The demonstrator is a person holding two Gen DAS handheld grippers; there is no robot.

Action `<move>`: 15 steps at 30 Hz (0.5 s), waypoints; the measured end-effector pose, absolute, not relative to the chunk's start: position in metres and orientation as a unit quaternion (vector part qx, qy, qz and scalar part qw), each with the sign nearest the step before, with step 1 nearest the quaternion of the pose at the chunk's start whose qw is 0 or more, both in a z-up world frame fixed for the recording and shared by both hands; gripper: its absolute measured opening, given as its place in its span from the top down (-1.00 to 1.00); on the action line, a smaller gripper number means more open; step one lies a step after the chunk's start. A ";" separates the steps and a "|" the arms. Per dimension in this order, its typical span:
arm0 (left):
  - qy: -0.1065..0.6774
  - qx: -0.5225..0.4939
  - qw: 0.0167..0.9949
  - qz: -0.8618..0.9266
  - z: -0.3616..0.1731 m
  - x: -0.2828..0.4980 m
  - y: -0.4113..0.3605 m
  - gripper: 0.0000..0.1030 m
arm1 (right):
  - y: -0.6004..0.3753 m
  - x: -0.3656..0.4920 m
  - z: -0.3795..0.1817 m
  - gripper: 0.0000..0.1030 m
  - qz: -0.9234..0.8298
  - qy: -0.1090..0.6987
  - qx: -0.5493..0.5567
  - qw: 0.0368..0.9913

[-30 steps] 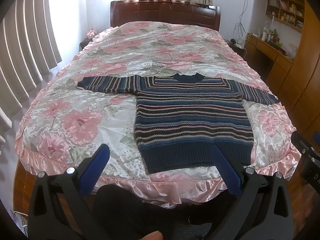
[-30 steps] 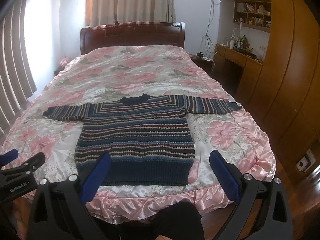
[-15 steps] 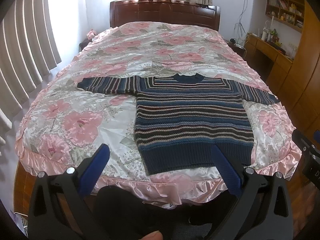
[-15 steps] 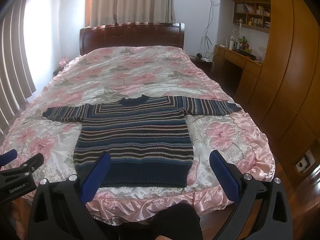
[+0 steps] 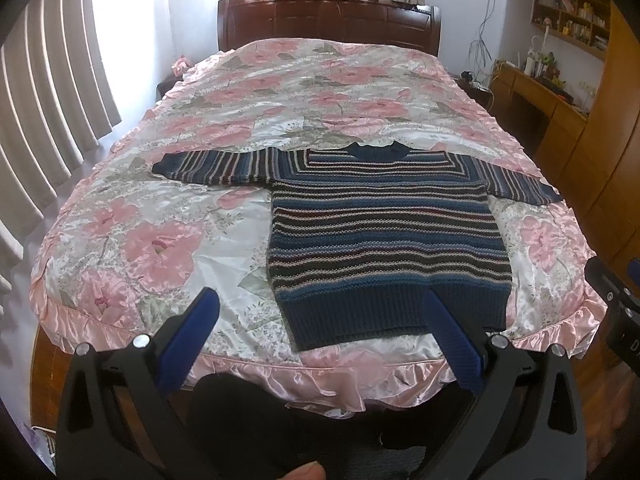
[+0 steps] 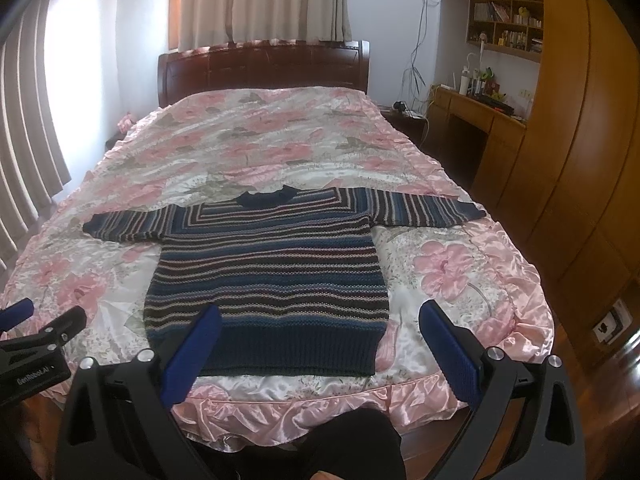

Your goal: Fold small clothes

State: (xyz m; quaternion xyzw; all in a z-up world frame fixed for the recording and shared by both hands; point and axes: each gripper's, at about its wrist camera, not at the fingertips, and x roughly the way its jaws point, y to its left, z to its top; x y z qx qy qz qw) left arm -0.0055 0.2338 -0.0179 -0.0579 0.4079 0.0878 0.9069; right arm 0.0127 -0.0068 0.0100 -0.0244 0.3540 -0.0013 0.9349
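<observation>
Nothing moved; both hand-held grippers (image 5: pixel 320 312) (image 6: pixel 320 320) hover splayed before flat sweater (image 5: pixel 384 236).

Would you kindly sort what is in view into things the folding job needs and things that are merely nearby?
Job:
- dark blue striped knitted sweater, spread flat
- pink floral satin bedspread under it
- left tongs, open
- right tongs, open

Merely nearby:
- dark wooden headboard
- beige curtains
- wooden desk
- wall shelf

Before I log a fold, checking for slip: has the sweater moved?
No. The sweater keeps its place against the bedspread's flowers and frill.
</observation>
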 end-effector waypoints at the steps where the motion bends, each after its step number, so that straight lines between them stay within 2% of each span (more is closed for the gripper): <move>1: 0.409 -0.058 0.906 0.088 -0.019 -0.004 0.234 -0.95 | -0.007 0.014 0.009 -0.93 -0.001 0.354 -0.025 0.935; 15: 0.427 -0.051 0.898 0.088 -0.034 0.027 0.231 -0.95 | -0.007 0.039 -0.004 -0.93 -0.003 0.361 -0.028 0.932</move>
